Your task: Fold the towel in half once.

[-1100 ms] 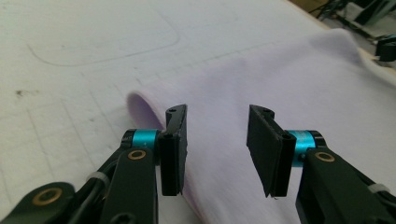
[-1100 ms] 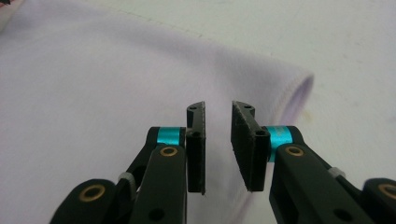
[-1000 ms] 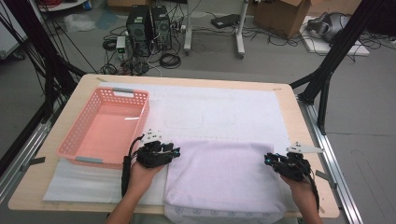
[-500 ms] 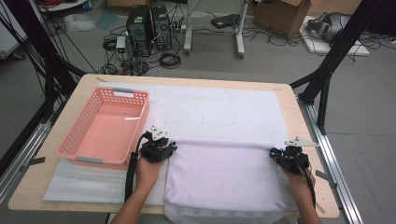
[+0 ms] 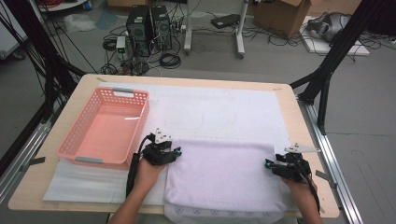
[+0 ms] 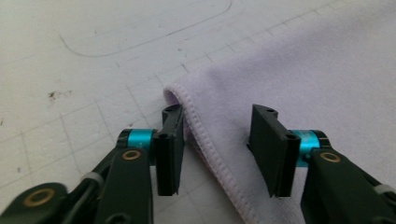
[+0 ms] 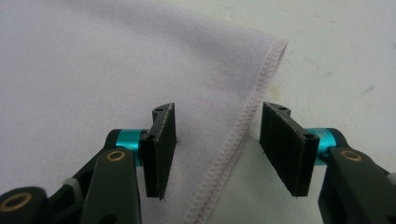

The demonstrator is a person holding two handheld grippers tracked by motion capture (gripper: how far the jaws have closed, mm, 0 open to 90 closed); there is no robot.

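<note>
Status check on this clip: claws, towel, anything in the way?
Both claws open, right just released. Lilac towel folded flat, hems between jaws. Pink basket aside, nothing blocking.

A lab: computer towers (image 5: pixel 148 24), tangled floor cables (image 5: pixel 205 37) and black rig frames (image 5: pixel 334 56).

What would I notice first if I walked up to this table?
Probably the big lilac towel spread flat at the near edge of the table, with the left gripper and the right gripper open at its two far corners. Next comes the pink basket on the left, nothing visible inside it.
</note>
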